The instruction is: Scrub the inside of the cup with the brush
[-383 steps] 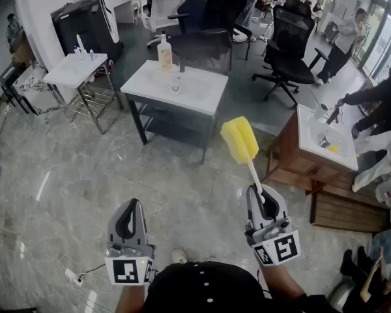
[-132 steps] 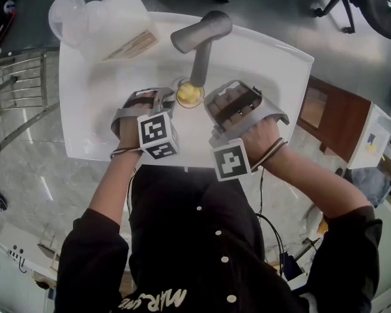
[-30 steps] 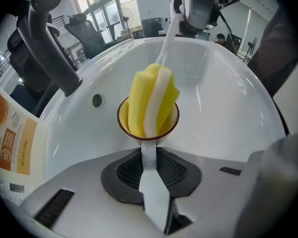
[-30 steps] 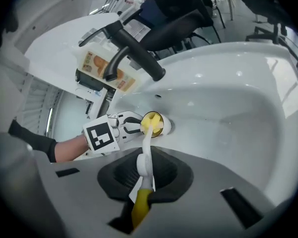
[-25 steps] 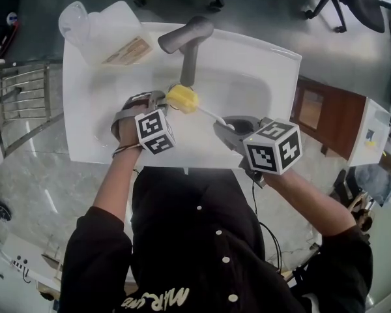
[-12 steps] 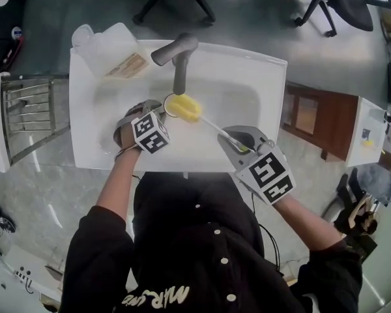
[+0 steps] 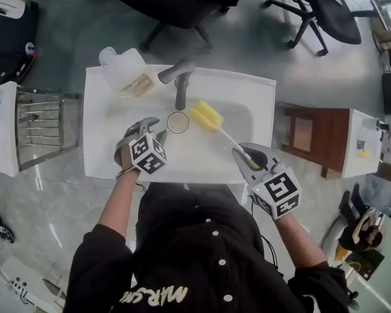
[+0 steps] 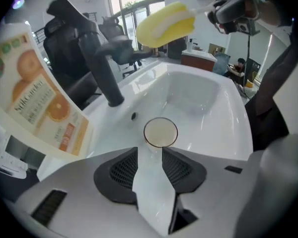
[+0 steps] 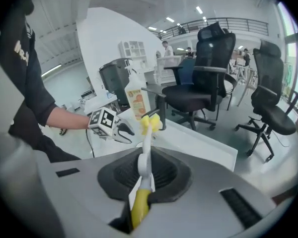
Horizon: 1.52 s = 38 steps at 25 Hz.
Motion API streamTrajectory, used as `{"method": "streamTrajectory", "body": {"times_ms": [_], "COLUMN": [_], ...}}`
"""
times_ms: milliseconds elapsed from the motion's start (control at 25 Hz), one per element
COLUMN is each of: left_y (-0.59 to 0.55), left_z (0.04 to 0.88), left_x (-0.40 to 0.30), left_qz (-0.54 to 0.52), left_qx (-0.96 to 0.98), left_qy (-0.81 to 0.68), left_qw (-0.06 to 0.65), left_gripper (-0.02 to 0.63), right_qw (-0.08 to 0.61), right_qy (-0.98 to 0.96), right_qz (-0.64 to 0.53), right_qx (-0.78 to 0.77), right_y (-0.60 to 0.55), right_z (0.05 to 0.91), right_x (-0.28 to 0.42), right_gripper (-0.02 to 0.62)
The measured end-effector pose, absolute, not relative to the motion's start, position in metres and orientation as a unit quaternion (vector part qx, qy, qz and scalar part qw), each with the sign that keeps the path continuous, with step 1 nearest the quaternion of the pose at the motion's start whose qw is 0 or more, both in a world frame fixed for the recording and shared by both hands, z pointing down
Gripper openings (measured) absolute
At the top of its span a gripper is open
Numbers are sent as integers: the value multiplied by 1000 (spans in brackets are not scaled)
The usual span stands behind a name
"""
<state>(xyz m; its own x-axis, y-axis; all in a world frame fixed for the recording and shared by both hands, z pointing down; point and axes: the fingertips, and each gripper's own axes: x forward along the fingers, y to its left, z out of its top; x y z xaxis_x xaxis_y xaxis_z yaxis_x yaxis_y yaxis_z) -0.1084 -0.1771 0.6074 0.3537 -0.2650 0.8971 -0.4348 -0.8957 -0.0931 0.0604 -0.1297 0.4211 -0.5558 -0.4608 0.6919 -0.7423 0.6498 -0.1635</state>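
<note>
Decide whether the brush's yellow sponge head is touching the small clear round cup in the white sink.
Apart. The left gripper view shows the yellow sponge head raised well above the clear cup, bare basin between them.

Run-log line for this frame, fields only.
left gripper: jaws opening, cup at tips, upright in sink | right gripper: shut on brush | brush head: above sink, outside cup

Glossy grey marbled floor [image 7: 45, 194]; black swivel office chairs [image 7: 331, 13] beyond; brown wooden cabinet [image 7: 322, 143] right; chrome wire rack [image 7: 39, 119] left.
</note>
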Motion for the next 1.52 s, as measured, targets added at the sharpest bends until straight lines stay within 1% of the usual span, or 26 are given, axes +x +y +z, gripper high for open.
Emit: {"method": "streamTrajectory", "body": {"times_ms": [120, 240, 360, 440, 760, 920, 1160, 1320, 1520], "left_y": [-186, -196, -201, -203, -200, -194, -181, -176, -178], "left_z": [555, 495, 433, 392, 262, 215, 177, 165, 165], "left_x": [-105, -101, -97, -94, -96, -107, -119, -116, -109], "left_qz": [474, 395, 300, 251, 119, 56, 15, -3, 0], "left_qx": [837, 857, 877, 885, 885, 873, 857, 854, 854], "left_qy": [-264, -320, -362, -381, -449, -485, -515, -519, -519], "left_qw": [73, 81, 101, 97, 35, 27, 2, -13, -23], "left_gripper": [118, 56, 40, 31, 26, 26, 26, 26, 26], "right_qw": [272, 225, 177, 146, 39, 3, -27, -29, -22], "right_qy": [-852, -849, -840, -836, -836, -837, -830, -832, -834], "right_qz": [204, 177, 147, 129, 54, 21, -10, -28, -45], "right_qx": [399, 443, 492, 513, 545, 547, 557, 553, 550], "right_y": [-144, -163, -183, -194, -218, -217, -209, -202, -198], "right_z": [400, 377, 349, 327, 240, 206, 182, 174, 167], "right_x": [69, 77, 85, 89, 85, 83, 81, 79, 76], "right_gripper": [43, 43, 43, 43, 43, 43, 43, 43, 43]}}
